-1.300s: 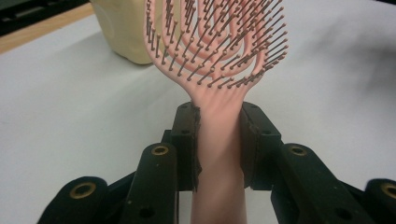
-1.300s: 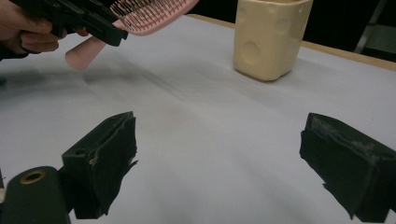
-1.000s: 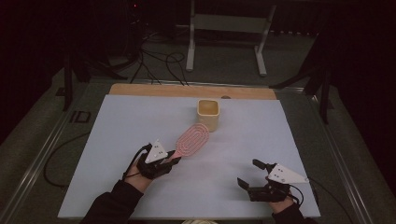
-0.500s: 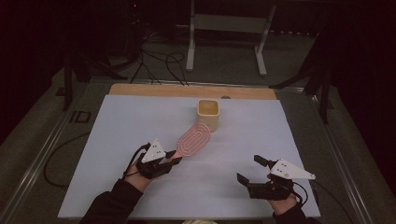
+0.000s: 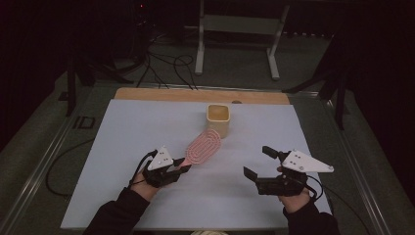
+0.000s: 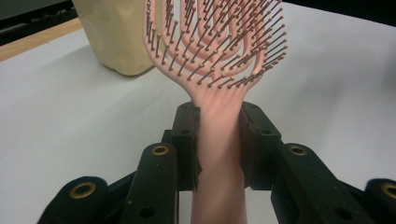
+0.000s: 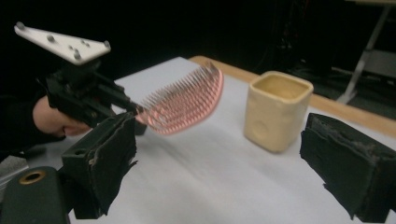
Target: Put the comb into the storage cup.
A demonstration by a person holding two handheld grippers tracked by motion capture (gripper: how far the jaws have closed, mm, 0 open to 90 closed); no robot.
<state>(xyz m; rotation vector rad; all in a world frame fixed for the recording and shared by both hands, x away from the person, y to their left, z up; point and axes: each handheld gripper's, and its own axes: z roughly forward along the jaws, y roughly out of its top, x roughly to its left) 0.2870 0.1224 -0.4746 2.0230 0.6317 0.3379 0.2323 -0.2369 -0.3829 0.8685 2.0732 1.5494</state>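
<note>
A pink hairbrush (image 5: 203, 147) with rows of bristles hangs just above the white table, its head pointing toward a cream square cup (image 5: 218, 120). My left gripper (image 5: 178, 166) is shut on the brush's handle; in the left gripper view both pads press the handle below the brush head (image 6: 219, 51), and the cup (image 6: 116, 37) stands behind it. My right gripper (image 5: 258, 161) is held above the table at the right, open with nothing between its jaws. In the right gripper view the brush (image 7: 187, 102) and the cup (image 7: 278, 109) lie ahead of the spread pads (image 7: 107, 154).
The white table top (image 5: 122, 147) ends in a wooden strip (image 5: 161, 94) along its far edge. Beyond it are cables on the floor and a metal stand (image 5: 235, 24). A cable (image 5: 63, 166) trails off the table's left side.
My right gripper has lifted up from the table and shifted slightly right, jaws still spread. The left gripper and the brush have kept still.
</note>
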